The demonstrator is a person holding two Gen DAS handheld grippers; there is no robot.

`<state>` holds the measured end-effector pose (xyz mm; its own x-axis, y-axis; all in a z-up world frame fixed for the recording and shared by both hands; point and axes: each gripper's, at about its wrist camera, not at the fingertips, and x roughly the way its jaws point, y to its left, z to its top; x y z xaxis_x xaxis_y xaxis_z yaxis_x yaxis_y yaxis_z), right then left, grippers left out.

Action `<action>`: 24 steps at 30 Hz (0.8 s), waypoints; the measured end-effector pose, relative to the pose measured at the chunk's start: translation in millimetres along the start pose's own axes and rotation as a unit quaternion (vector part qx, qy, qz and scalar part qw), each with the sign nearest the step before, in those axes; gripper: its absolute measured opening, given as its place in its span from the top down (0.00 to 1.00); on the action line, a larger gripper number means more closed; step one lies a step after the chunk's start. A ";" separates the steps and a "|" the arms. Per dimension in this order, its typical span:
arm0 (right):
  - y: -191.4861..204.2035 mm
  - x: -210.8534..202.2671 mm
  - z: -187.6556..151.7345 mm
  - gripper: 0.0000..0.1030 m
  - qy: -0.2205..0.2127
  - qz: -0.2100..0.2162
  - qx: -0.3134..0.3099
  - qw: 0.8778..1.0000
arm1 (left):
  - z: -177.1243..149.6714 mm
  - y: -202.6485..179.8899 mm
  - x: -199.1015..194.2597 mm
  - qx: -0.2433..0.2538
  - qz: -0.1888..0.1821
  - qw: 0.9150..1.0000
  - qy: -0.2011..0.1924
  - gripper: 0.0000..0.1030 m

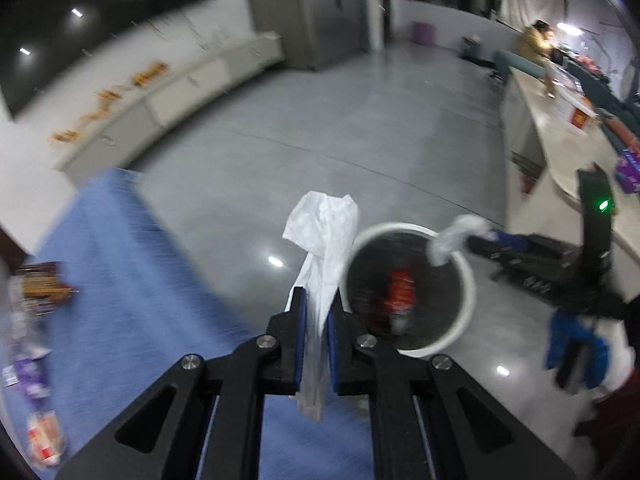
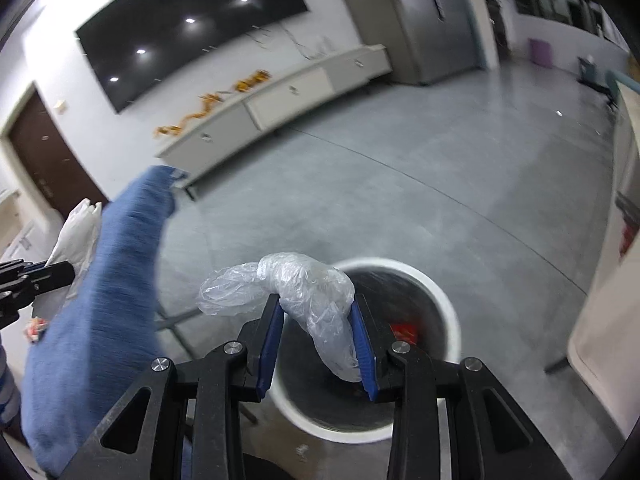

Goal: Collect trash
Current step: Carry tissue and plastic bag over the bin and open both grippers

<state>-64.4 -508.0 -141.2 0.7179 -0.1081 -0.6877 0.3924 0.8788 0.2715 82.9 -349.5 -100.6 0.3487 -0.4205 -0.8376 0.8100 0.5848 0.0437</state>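
Note:
My left gripper (image 1: 317,307) is shut on a white crumpled tissue (image 1: 324,240) and holds it beside the left rim of a white-rimmed round trash bin (image 1: 460,322) on the floor. Red trash (image 1: 400,292) lies inside the bin. My right gripper (image 2: 316,316) is shut on a clear crumpled plastic bag (image 2: 308,292) and holds it over the bin (image 2: 450,320). In the left wrist view the right gripper (image 1: 492,236) reaches over the bin's far rim with the bag (image 1: 452,240). In the right wrist view the left gripper (image 2: 60,270) with the tissue (image 2: 76,236) shows at the far left.
A table with a blue cloth (image 1: 120,264) stands left of the bin, with wrappers and packets (image 1: 40,288) at its left edge. A long counter (image 1: 560,140) runs along the right. White cabinets (image 2: 280,96) line the far wall. Grey floor (image 1: 320,140) lies beyond the bin.

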 end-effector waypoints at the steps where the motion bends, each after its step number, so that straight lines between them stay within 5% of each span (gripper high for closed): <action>1: -6.6 3.6 -1.9 0.69 0.005 -0.005 0.005 1.000 | 5.1 -5.5 11.0 -0.002 -0.014 1.000 0.010 0.92; 8: -28.5 35.6 -6.5 0.67 0.046 -0.042 0.008 0.998 | 36.8 -49.1 87.6 -0.016 -0.113 0.991 0.077 0.90; 13: -33.8 58.8 -11.6 0.50 0.074 -0.061 0.007 0.995 | 43.1 -58.5 111.7 -0.028 -0.131 0.986 0.100 0.89; 21: -34.1 62.9 -14.8 0.47 0.087 -0.081 0.009 0.993 | 47.5 -48.0 115.6 -0.056 -0.153 0.981 0.102 0.86; 23: -35.7 55.9 -13.5 0.46 0.081 -0.084 0.010 0.993 | 48.2 -45.4 111.3 -0.062 -0.158 0.981 0.096 0.71; 24: -35.2 52.3 -12.4 0.46 0.077 -0.086 0.011 0.993 | 48.5 -44.4 106.7 -0.066 -0.160 0.981 0.088 0.52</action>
<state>-47.8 -538.8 -195.1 0.5435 -0.1813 -0.8196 0.5151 0.8430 0.1551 107.0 -454.0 -165.4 -0.0096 -0.4783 -0.8781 0.7932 0.5311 -0.2980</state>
